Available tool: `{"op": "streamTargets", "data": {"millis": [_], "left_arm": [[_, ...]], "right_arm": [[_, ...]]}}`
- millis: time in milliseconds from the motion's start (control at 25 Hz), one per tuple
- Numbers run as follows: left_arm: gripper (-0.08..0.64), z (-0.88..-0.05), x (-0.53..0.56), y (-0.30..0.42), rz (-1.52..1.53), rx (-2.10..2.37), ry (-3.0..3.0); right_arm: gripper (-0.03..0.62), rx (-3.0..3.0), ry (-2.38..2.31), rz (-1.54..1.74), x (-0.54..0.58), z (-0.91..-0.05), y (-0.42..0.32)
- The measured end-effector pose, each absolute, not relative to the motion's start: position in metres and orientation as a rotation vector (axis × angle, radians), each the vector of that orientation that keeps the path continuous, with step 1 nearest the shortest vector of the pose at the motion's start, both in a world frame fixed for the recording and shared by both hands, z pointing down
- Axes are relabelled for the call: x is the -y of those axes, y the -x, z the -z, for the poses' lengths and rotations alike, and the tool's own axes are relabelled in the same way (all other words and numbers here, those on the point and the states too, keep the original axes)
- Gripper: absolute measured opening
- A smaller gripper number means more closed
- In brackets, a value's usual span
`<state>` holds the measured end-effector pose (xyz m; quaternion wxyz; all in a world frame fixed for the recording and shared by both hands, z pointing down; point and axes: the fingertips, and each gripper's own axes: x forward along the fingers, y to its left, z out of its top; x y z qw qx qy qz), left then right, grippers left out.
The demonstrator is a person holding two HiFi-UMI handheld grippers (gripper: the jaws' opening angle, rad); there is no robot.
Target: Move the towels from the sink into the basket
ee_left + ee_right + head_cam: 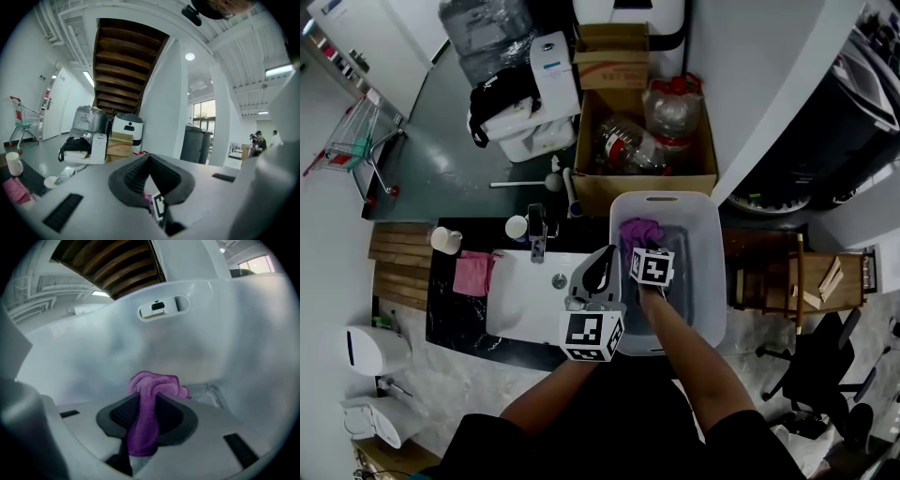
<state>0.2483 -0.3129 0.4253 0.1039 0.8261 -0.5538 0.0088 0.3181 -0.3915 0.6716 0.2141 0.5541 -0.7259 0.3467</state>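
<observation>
Clamping the purple towel [154, 383], right tongs [149, 398] partly hide the basket [711, 277] floor; left tongs [149, 157] seem closed, empty.

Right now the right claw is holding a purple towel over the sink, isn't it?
Not quite. The right claw does grip the purple towel, but it is down inside the white basket, not over the sink. The right gripper view shows the basket's walls and handle slot all around the towel, and the head view agrees.

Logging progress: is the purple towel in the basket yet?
In, unreleased: the right hand-held gripper holds the purple towel inside the basket.
</observation>
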Motion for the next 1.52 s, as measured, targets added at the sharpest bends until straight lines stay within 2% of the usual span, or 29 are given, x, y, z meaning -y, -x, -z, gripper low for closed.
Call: {"op": "streamTargets", "data": {"millis": [320, 560, 960, 1520], "left_arm": [[0.005, -0.422, 0.317, -0.249, -0.004, 1.645, -2.409], [0.005, -0.427, 0.317, -0.25, -0.025, 1.644, -2.405], [0.005, -0.432, 0.307, -0.245, -0.024, 1.65, -2.412], [0.005, -0.424, 0.284, -0.23, 0.052, 1.623, -2.434]], "right_arm": [[0.13, 2.039, -1.446, -0.956, 0.397, -0.701, -0.305], [0.185, 2.013, -1.41, -0.94, 0.393, -0.718, -0.309], [0.21, 2.053, -1.435, -0.849, 0.397, -0.694, -0.309], [0.163, 2.223, -1.56, -0.765, 0.373, -0.6, -0.302]]}}
